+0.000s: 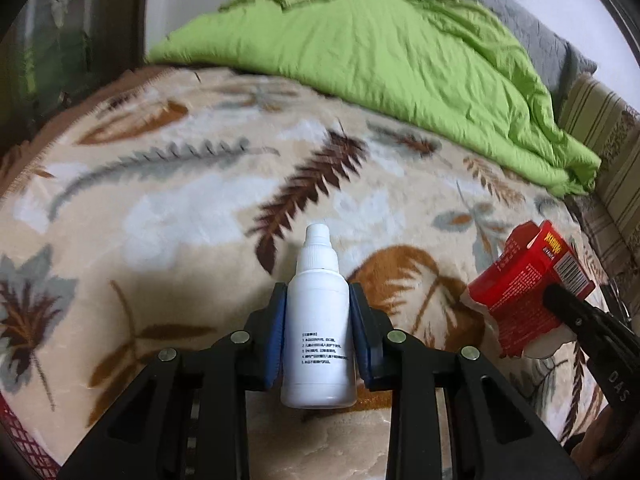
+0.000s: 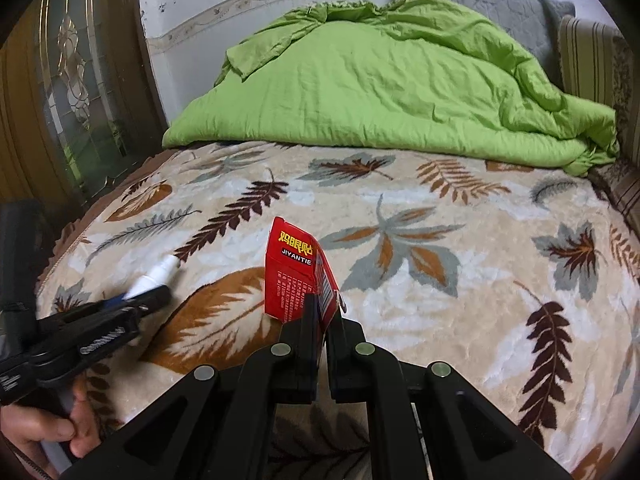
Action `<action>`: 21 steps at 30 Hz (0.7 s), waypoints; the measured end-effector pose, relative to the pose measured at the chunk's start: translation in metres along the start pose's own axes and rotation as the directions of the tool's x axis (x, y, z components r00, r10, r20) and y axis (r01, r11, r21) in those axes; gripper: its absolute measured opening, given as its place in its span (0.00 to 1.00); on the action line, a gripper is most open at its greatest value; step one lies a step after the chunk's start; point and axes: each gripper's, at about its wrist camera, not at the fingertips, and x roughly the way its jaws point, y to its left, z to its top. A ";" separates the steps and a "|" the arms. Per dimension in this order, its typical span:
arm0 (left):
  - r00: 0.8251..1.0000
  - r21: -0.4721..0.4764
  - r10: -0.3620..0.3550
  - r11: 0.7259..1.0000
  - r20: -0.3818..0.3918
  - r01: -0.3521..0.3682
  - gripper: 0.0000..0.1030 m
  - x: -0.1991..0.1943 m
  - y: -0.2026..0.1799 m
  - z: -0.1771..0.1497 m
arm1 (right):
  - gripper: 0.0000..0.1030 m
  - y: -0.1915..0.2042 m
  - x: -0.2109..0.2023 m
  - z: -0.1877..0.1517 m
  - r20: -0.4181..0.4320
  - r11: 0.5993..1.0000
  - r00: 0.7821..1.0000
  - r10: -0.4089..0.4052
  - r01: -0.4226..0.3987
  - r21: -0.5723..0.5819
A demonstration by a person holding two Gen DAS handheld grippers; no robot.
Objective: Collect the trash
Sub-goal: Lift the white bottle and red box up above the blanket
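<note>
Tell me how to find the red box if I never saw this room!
Look at the bed with the leaf-patterned blanket, in front of the heaped green quilt. Above the blanket, the right gripper pinches a small red box. It is flat-sided card with yellow letters and a barcode, unlike the round white bottle in the left gripper.

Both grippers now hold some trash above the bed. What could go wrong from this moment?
The right gripper pinches the red box only at its lower end, and the torn, crushed cardboard could slip or tear further. The white bottle is smooth and round between the left gripper's blue pads; it might slide out and roll on the leaf-patterned blanket.
</note>
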 end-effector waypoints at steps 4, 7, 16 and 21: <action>0.994 0.026 0.068 0.997 0.083 -0.070 0.28 -0.015 -0.002 0.001 | 0.04 0.003 -0.001 0.000 0.023 1.000 1.000 -0.017 0.017 -0.022; 0.987 0.048 0.097 0.993 0.128 -0.104 0.28 -0.023 -0.005 0.001 | 0.04 0.003 -0.002 0.001 0.039 1.000 0.999 -0.016 0.017 -0.024; 0.974 0.111 0.130 0.982 0.183 -0.152 0.28 -0.030 -0.017 -0.001 | 0.04 0.007 0.000 0.002 0.047 0.999 0.999 -0.009 0.010 -0.034; 0.971 0.136 0.131 0.978 0.200 -0.160 0.28 -0.032 -0.024 -0.003 | 0.04 0.005 0.001 0.003 0.044 1.000 0.999 -0.004 0.005 -0.021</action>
